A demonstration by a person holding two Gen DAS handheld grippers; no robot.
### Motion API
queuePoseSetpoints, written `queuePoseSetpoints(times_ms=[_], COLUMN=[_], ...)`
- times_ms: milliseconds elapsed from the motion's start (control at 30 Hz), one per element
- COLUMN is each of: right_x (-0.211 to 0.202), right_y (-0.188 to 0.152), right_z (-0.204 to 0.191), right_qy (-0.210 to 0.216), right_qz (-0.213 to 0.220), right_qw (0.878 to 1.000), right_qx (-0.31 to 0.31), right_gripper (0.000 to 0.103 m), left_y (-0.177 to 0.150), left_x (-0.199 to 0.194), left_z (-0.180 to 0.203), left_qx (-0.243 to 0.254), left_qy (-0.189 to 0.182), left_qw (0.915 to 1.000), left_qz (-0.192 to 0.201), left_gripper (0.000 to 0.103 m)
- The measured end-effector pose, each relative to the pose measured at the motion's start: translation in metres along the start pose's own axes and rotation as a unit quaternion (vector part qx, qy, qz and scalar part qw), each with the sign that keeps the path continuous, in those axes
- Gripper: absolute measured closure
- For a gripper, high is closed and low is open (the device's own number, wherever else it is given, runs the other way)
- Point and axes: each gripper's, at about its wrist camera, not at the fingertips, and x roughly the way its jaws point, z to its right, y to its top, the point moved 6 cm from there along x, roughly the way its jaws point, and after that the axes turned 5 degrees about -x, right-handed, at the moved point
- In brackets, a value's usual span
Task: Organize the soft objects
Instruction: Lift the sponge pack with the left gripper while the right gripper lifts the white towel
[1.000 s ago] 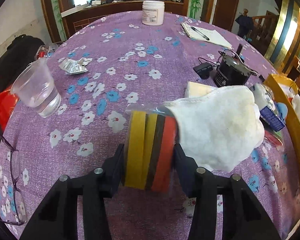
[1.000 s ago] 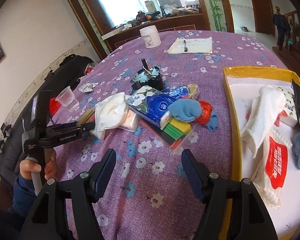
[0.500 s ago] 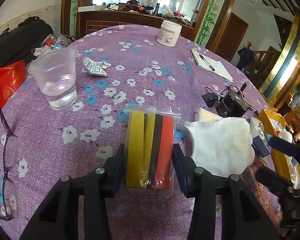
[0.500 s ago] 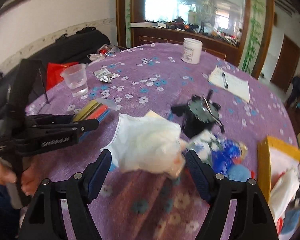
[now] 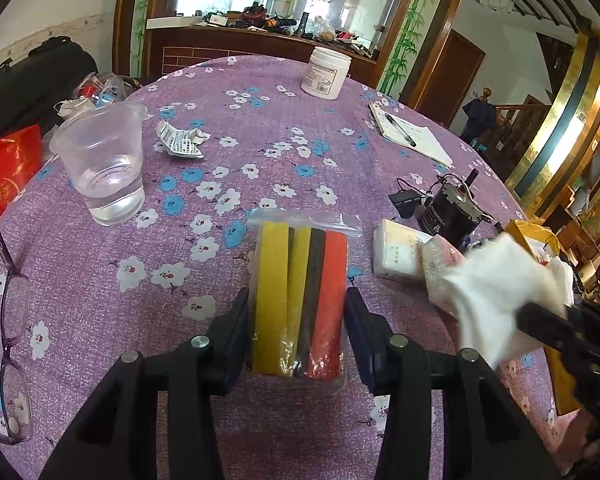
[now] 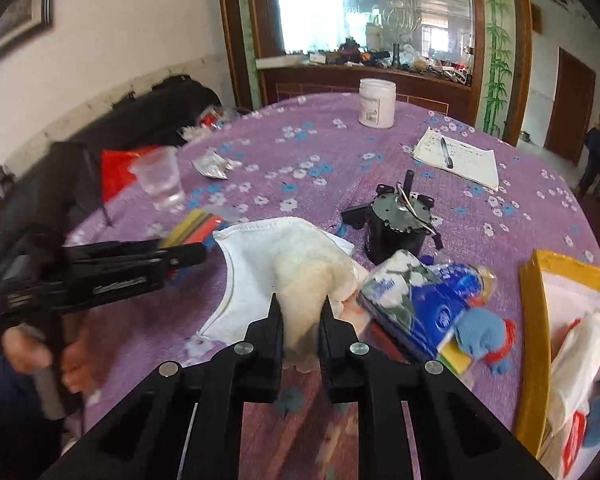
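The right tongs are pressed together on a bunched fold of the white cloth, which sits at the centre of the right wrist view, its loose hemmed edge trailing toward the left of the frame over the purple flowered counter. The yellow-rimmed tray, already holding other soft things, lies at the right edge of that frame, well apart from the cloth, with the blue tissue pack between them. So the coming carry, as I judge it, runs rightward across the frame, over that pack, and the right hand is the nearer one to the tray

In the left wrist view the left tongs pinch a clear bag of sponges at lower centre, its long axis pointing straight away from the tongs toward the top of the frame
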Motion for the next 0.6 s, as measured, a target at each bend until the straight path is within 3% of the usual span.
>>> queuePoseSetpoints(times_ms=[200,300,433,600], right_x=[-0.02,-0.013,-0.001,0.001], right_y=[-0.046,-0.067,-0.079,-0.082], right_z=[0.01,0.021,0.037,0.041], right_qy=[0.001,-0.011,-0.017,-0.003], right_qz=[-0.029,-0.054,-0.078,-0.076], right_qw=[1.0,0.998,0.995,0.995], right_qx=[0.011,0.027,0.056,0.072], right_gripper=[0.087,0.087,0.085,0.081], left_y=[-0.005,-0.016,-0.036,-0.051], left_x=[-0.004,-0.007,-0.013,-0.009], left_z=[0.011,0.022,0.05,0.073], left_qx=[0.024,0.03,0.071,0.114], left_qy=[-0.001,-0.023,-0.036,-0.035], left_qw=[0.9997,0.999,0.996,0.9915], left_qz=[-0.003,-0.024,-0.041,-0.051], left_gripper=[0.059,0.059,0.059,0.059])
